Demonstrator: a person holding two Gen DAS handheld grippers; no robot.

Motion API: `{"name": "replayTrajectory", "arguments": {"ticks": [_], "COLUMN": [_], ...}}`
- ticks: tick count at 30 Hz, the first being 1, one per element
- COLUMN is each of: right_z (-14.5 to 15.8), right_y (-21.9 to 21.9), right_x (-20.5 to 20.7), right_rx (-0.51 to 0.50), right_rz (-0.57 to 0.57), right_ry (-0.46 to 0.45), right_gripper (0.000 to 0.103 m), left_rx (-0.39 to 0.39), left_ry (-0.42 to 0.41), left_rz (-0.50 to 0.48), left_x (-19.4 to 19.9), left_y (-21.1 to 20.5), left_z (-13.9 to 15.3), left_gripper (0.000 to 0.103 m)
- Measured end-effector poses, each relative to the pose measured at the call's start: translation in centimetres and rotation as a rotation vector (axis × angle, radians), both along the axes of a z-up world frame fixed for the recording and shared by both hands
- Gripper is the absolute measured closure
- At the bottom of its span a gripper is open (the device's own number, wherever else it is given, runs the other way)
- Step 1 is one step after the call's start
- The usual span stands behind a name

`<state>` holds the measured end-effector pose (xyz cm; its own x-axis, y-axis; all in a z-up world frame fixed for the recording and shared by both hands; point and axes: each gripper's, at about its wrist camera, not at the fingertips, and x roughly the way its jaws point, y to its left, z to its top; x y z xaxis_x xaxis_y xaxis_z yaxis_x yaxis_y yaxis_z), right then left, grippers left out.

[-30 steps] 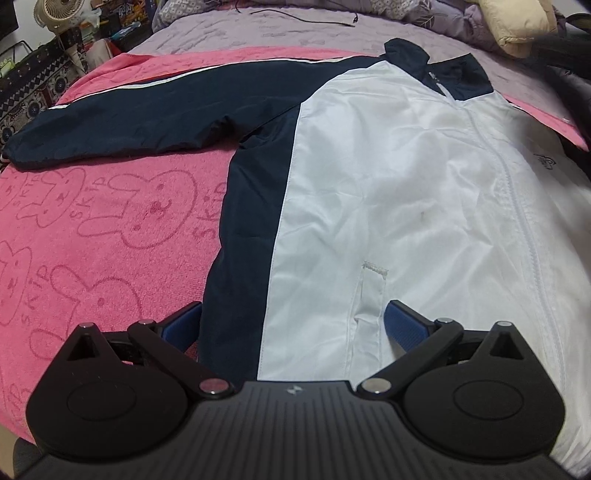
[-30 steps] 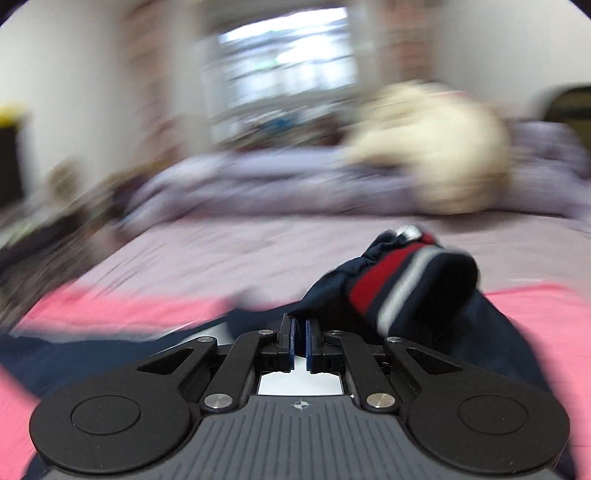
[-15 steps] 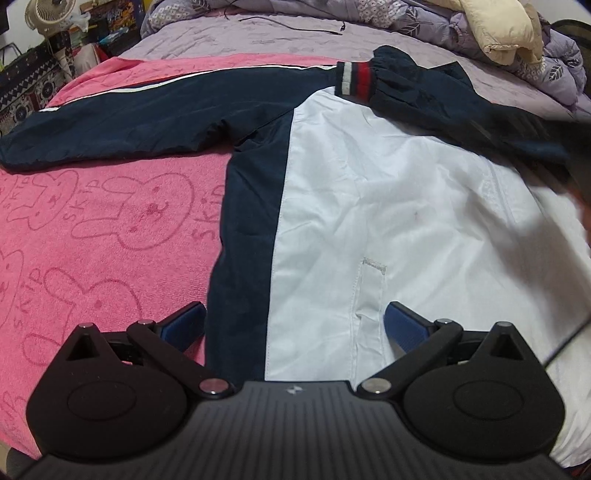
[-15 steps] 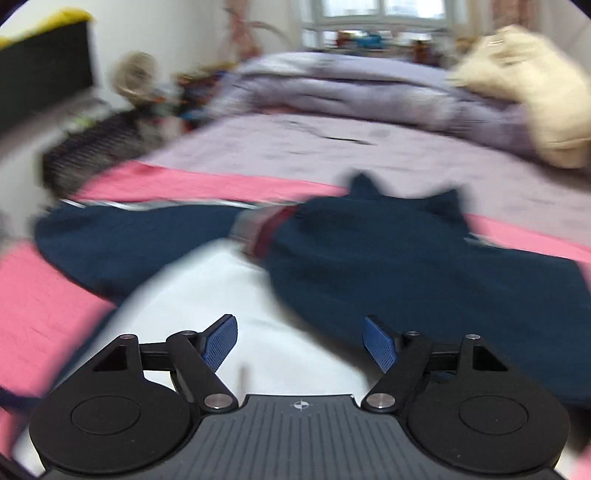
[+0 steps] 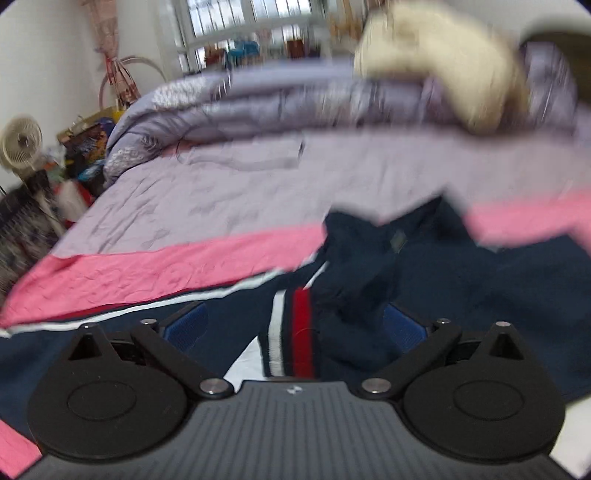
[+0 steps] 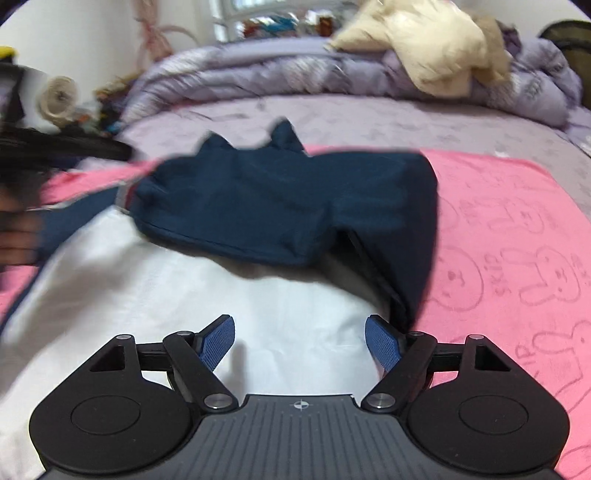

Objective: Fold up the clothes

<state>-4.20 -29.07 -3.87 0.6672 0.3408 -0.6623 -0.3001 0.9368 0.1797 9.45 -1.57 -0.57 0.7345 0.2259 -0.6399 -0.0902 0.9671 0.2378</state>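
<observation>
Two spread grippers, left gripper apparently over the jacket's striped cuff, right gripper empty.

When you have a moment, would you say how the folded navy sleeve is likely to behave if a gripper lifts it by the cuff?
The sleeve will probably hang limp: it already drapes in soft creases over the white jacket front. It looks thin, so likely light. The fabric looks smooth, so it may slip; the ribbed striped cuff seems the surer hold.

lilac bed, window, white wall
</observation>
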Motion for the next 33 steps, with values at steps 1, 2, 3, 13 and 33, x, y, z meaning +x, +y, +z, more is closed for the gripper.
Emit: {"name": "replayTrajectory", "arguments": {"ticks": [1,2,3,13,33], "right_z": [1.0,1.9,2.6,-3.5,-5.0], "right_y": [-0.6,-1.2,-1.5,-2.1,6.1], "right_x": [0.0,0.1,0.5,11.4,9.0], "right_rx": [0.059,0.117,0.175,0.076,-0.215], "right_rz": [0.036,0.065,0.082,-0.188,-0.09], "right_ry": [-0.028,-0.061,-0.103,0.087,-0.047], "right_gripper": [0.024,0.021,0.017,0.037,0.0], "left_rx": [0.058,0.094,0.093,0.087,-0.511], "left_ry": [0.041,0.064,0.07,0.068,-0.25], "left_rz": [0.013,0.017,0.026,0.022,0.853], "left_x": [0.8,0.7,0.5,-1.7,-18.8], "left_y": [-0.3,0.0,0.7,4.2,33.7], "left_z": [-1.2,-2.5,-3.2,-3.7,-0.3], "left_gripper": [0.001,0.0,0.0,0.0,0.002]}}
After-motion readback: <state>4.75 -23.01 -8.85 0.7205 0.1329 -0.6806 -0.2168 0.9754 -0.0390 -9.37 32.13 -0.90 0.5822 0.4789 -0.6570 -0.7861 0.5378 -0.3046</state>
